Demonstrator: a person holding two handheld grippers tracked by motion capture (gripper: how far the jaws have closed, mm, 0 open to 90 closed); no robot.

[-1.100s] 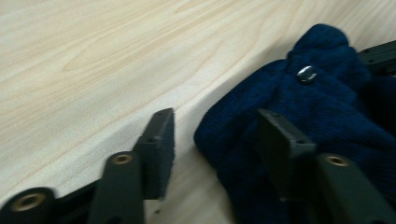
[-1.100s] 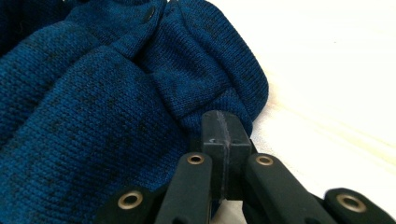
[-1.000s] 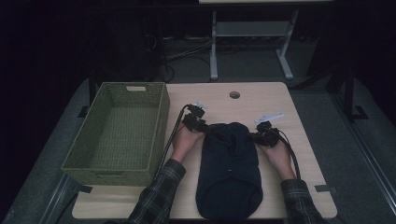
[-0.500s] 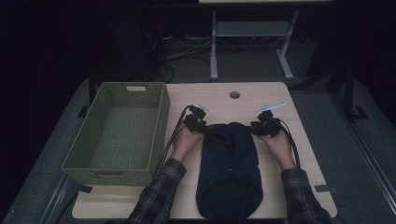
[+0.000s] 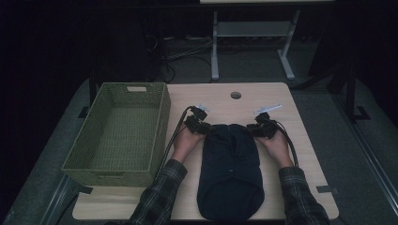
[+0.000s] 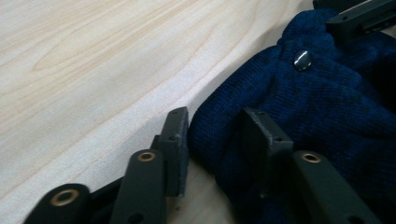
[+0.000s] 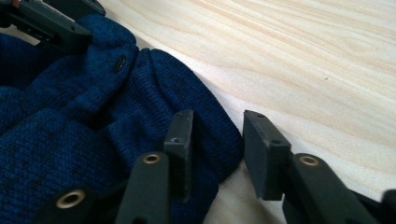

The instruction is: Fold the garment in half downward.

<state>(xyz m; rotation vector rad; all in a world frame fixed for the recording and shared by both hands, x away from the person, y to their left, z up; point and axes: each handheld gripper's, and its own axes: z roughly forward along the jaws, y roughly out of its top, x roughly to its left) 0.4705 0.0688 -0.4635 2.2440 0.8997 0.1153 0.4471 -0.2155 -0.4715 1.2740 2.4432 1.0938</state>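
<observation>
A dark blue knitted garment (image 5: pixel 230 173) lies folded lengthwise on the wooden table (image 5: pixel 225 101). My left gripper (image 5: pixel 202 126) is at its far left corner and my right gripper (image 5: pixel 257 129) at its far right corner. In the left gripper view the jaws (image 6: pixel 217 135) have just been closing, and the garment's edge (image 6: pixel 317 107) fills the gap between them near a metal snap (image 6: pixel 303 59). In the right gripper view the jaws (image 7: pixel 215 135), which opened and then closed in a little, hold a thick fold of the garment (image 7: pixel 70 130).
A green woven basket (image 5: pixel 162 122) stands on the left part of the table, close to my left forearm. A round cable hole (image 5: pixel 235 95) sits in the far middle of the tabletop. Bare wood lies beyond the garment and to its right.
My right gripper has shifted a little away from the person, up the garment's right edge to its far corner. The left hand has stayed where it was.
</observation>
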